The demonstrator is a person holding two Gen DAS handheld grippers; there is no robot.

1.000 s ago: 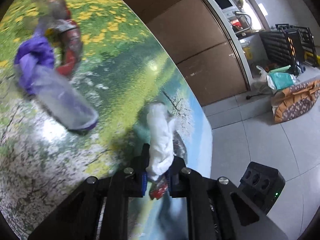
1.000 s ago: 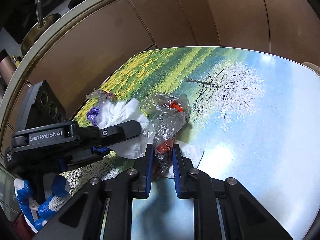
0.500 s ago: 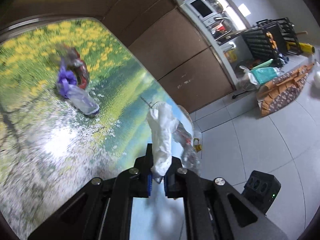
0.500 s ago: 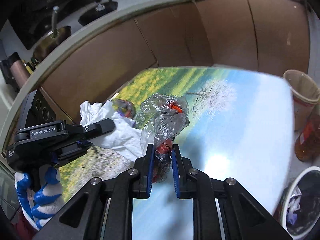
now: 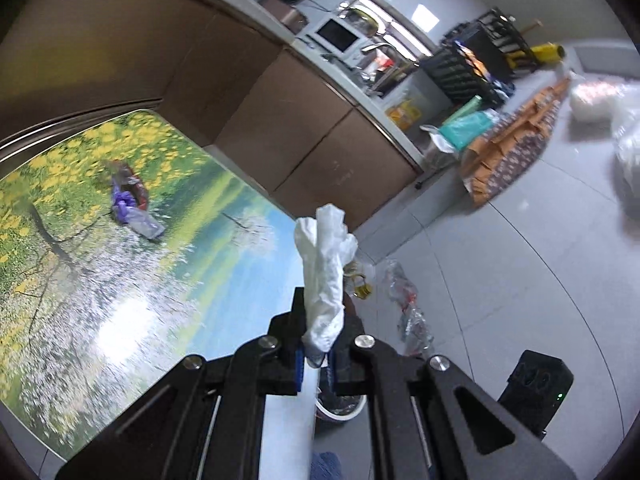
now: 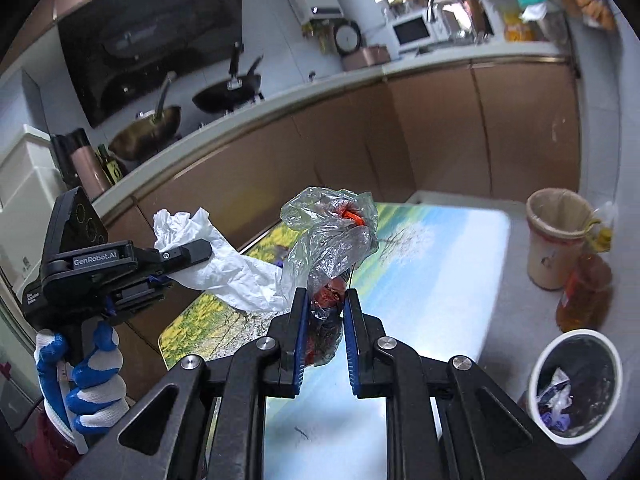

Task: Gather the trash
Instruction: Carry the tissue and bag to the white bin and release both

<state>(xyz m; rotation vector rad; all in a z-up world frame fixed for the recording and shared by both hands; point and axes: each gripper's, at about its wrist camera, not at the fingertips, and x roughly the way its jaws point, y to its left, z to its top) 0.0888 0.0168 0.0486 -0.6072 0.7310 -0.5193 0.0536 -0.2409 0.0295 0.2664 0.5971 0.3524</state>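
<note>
Your left gripper (image 5: 316,336) pinches a crumpled white tissue (image 5: 326,276), lifted above the table (image 5: 120,280); your right gripper (image 6: 325,320) clamps a clear plastic bag (image 6: 332,240), near the white bin (image 6: 576,386) on the floor.

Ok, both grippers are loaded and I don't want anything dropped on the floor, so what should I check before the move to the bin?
1. Left gripper shut on the white tissue: ok.
2. Right gripper shut on the clear plastic bag: ok, though the bag fills only part of the gap between the jaws.
3. Both loads lifted off the table: ok.
4. White bin open, with room on top of the trash inside: ok.
5. Either gripper above the bin: not ok, both are over the table edge.
6. Table emptied: not ok, a purple and red bundle lies there.
</note>
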